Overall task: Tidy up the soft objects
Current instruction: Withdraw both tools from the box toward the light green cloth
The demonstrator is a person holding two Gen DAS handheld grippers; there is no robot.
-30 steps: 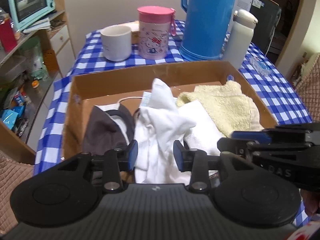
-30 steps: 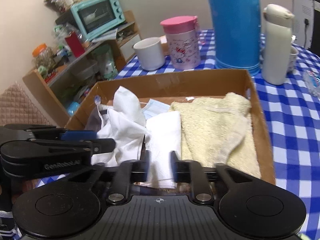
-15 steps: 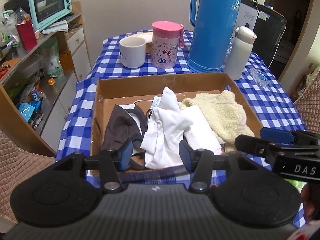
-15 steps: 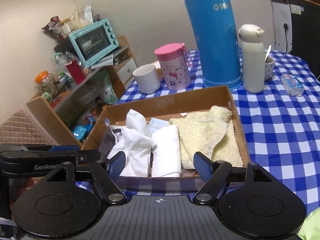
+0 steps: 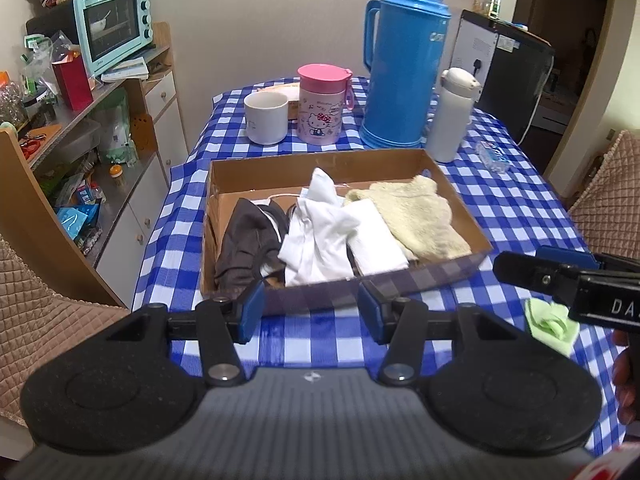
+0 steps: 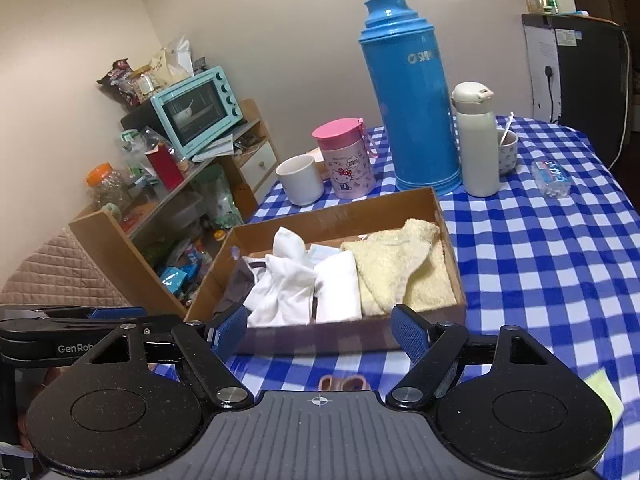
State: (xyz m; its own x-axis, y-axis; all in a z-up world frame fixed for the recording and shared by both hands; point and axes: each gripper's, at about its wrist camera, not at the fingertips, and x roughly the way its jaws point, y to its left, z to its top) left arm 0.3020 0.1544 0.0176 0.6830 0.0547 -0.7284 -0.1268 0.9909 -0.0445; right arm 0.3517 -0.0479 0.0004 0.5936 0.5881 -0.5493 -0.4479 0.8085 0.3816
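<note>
On the blue-checked tablecloth [image 5: 500, 208] stands a shallow cardboard box [image 5: 224, 184]; it holds four soft items side by side: a dark brown garment [image 5: 244, 240] at the left, a crumpled white cloth [image 5: 316, 236] next, a folded white cloth [image 5: 376, 240] touching it, and a cream towel [image 5: 420, 216] against the right wall. The left gripper [image 5: 311, 308] sits just short of the box's near wall, jaws spread and empty; the right gripper [image 6: 320, 326] is likewise released, fingers apart, holding nothing, near the same wall. A light green cloth [image 5: 552, 320] lies on the table outside the box, to its right, partly behind the right gripper's body; a small pinkish item [image 6: 343, 382] lies close under the right gripper, identity unclear from this view. Behind the box: a white mug [image 5: 266, 118], a pink lidded cup [image 5: 322, 104], a tall blue thermos [image 5: 404, 68] and a white bottle [image 5: 452, 116]; a teal toaster oven [image 5: 114, 24] occupies the shelf at left.
</note>
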